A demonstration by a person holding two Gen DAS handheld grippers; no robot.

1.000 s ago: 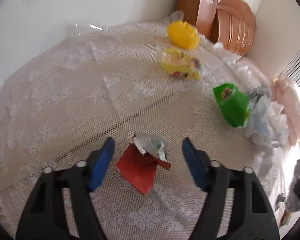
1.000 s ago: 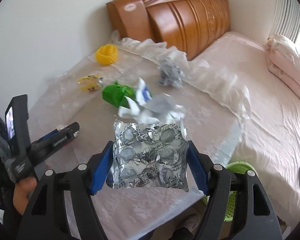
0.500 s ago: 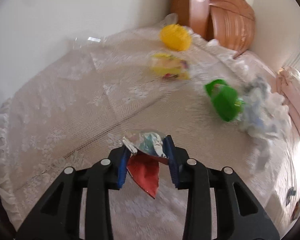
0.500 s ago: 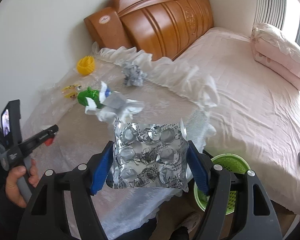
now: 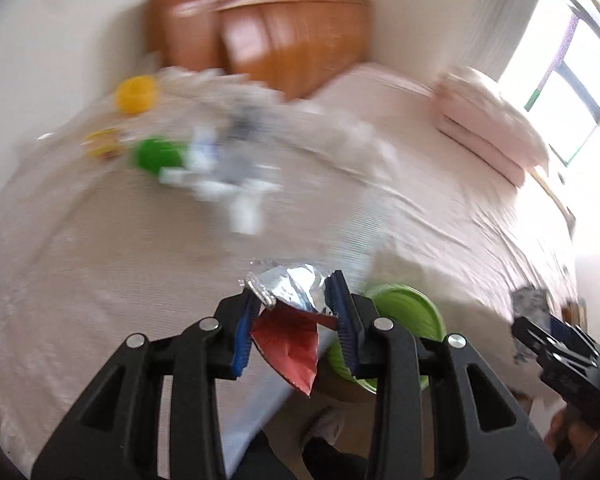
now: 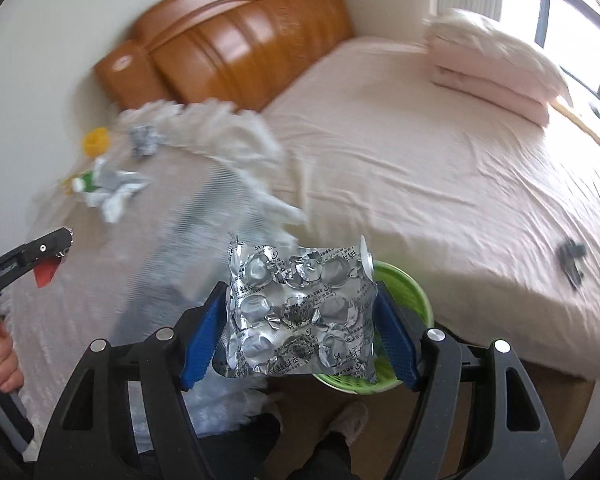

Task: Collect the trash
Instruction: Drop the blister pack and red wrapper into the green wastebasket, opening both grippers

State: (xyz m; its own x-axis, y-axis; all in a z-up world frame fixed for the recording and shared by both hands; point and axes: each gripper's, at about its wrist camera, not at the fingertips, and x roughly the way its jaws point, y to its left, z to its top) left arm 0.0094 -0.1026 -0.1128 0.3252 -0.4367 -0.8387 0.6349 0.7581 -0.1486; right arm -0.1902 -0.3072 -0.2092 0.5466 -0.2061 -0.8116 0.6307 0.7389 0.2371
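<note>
My left gripper point(image 5: 294, 312) is shut on a red and silver foil wrapper point(image 5: 290, 332) and holds it in the air past the table's edge, next to the green bin point(image 5: 404, 308) on the floor. My right gripper point(image 6: 300, 320) is shut on a silver foil blister pack point(image 6: 296, 316) and holds it just above the green bin point(image 6: 404, 284). The left gripper also shows in the right wrist view point(image 6: 56, 248), off to the left over the table. The right gripper shows in the left wrist view point(image 5: 540, 328), far right.
A lace-covered table point(image 6: 100, 280) holds more trash: crumpled white paper point(image 6: 112, 192), a green packet point(image 5: 156, 154), a yellow wrapper point(image 5: 100, 144), a yellow round thing point(image 5: 136, 94), a grey wad point(image 6: 142, 142). A pink bed point(image 6: 440, 160) lies right.
My left gripper closed on the red and silver wrapper, lifted it off the table and swung right toward the green bin. My right gripper carried the blister pack over the bin.
</note>
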